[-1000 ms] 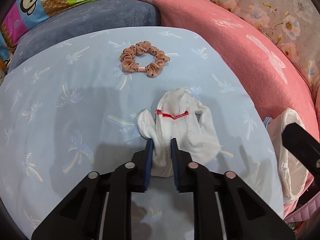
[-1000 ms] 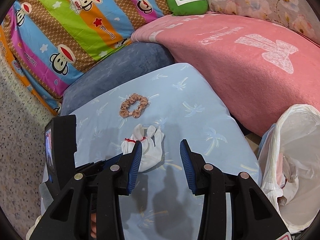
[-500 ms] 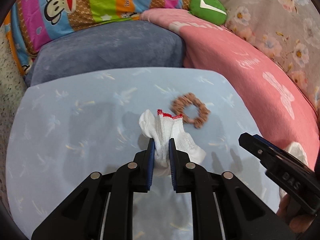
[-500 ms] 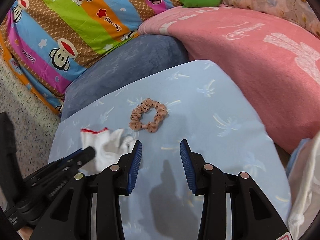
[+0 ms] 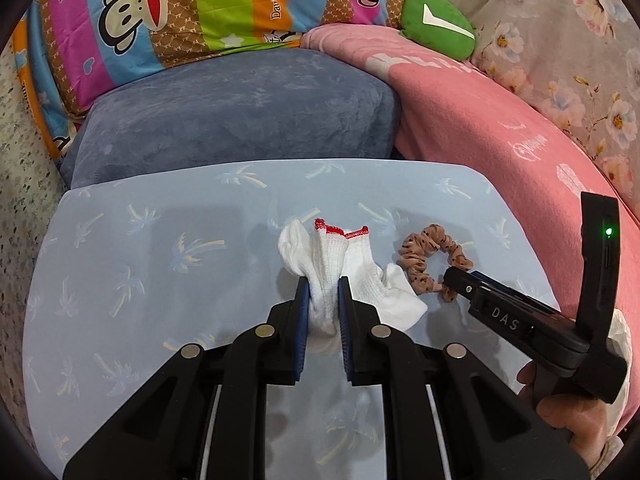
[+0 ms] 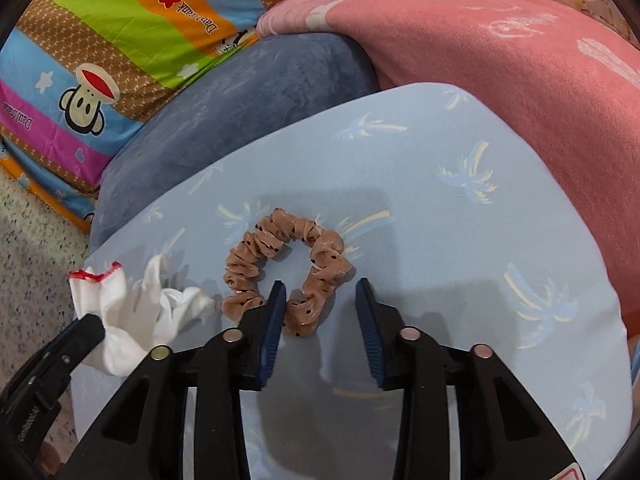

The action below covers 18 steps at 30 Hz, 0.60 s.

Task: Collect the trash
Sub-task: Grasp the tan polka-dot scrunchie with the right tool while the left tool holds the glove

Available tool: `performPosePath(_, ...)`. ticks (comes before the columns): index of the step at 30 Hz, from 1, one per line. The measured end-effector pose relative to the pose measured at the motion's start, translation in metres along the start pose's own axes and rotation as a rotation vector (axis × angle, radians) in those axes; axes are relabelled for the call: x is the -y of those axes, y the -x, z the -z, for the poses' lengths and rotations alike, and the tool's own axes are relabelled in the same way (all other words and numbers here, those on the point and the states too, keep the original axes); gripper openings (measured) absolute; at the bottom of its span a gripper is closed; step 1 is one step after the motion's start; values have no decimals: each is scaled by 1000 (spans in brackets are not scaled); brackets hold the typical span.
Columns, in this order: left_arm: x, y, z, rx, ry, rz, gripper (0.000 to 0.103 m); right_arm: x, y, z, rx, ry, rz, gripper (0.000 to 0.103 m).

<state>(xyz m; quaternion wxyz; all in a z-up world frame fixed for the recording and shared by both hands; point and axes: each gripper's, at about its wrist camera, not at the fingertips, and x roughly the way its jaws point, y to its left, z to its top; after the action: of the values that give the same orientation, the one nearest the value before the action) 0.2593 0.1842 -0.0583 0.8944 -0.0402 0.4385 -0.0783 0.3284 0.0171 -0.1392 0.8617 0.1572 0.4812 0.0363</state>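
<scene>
Now right gripper [image 6: 320, 312] straddles near arc of hair scrunchie [image 6: 288, 272] mid pale-blue cushion [image 6: 460, 240]; jaws just been closing, pads not yet pinching. Scrunchie lies flat, ring ahead of tips. Left gripper [image 5: 323, 296] clenched on white glove [image 5: 332, 264], further from scrunchie, toward cushion's left edge. Bedding, pillows behind.
</scene>
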Motion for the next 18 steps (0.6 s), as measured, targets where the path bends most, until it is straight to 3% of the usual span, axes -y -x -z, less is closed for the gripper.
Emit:
performPosePath(2, 1, 0, -1, -1, -2, 5, 14, 0, -2, 1, -13, 7, -10, 10)
performPosePath(5, 5, 3, -1, 3, -6, 15, 14, 2, 10, 4, 5, 21, -3, 7)
performPosePath(18, 57, 56, 3, 63, -67, 94, 14, 13, 132, 15, 181, 36, -29, 6)
